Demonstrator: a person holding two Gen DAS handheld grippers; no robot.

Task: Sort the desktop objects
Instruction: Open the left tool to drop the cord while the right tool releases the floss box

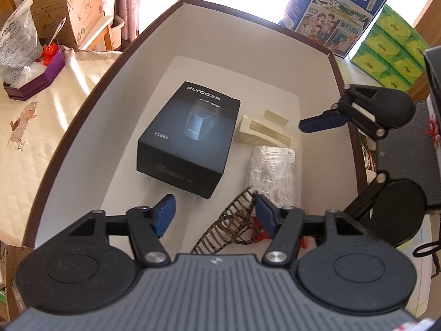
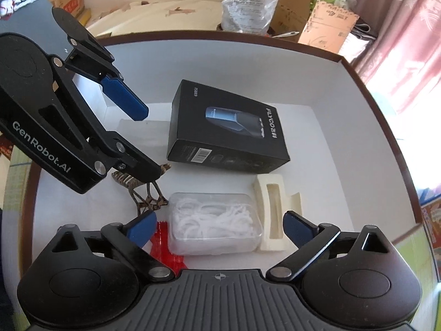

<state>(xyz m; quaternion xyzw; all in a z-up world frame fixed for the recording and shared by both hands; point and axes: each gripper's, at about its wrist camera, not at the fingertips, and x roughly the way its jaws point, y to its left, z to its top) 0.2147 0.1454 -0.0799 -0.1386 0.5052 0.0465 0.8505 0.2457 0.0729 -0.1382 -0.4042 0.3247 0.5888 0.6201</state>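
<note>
Left gripper (image 1: 215,215) fingers (image 1: 165,212) spread apart, nothing pressed between them; brown claw clip (image 1: 228,226) lies just under and beside the right-hand finger, contact unclear. Right gripper (image 2: 220,224) fingers (image 2: 299,227) released wide, straddling the clear floss box (image 2: 215,224) without the pads pressing on it.

All task things sit inside a white tray (image 1: 91,115) with a dark brown rim, on a bench with a cream cloth (image 1: 41,110). Black shaver box (image 1: 190,140) lies flat near tray middle. Cream clip (image 1: 264,132) just beside the shaver box, near the floss box. Floss box next to the cream clip, between it and the brown clip. Red item (image 2: 165,245) partly hidden under the right gripper, touching or just beside the floss box, cannot tell which.

In the right wrist view the left gripper hangs over the tray's left part, lower finger over the brown clip.

Outside the tray: blue milk carton (image 1: 339,13) and green tissue packs (image 1: 394,47) behind it, purple box (image 1: 35,80) with a plastic bag (image 1: 19,41) off to the left.
</note>
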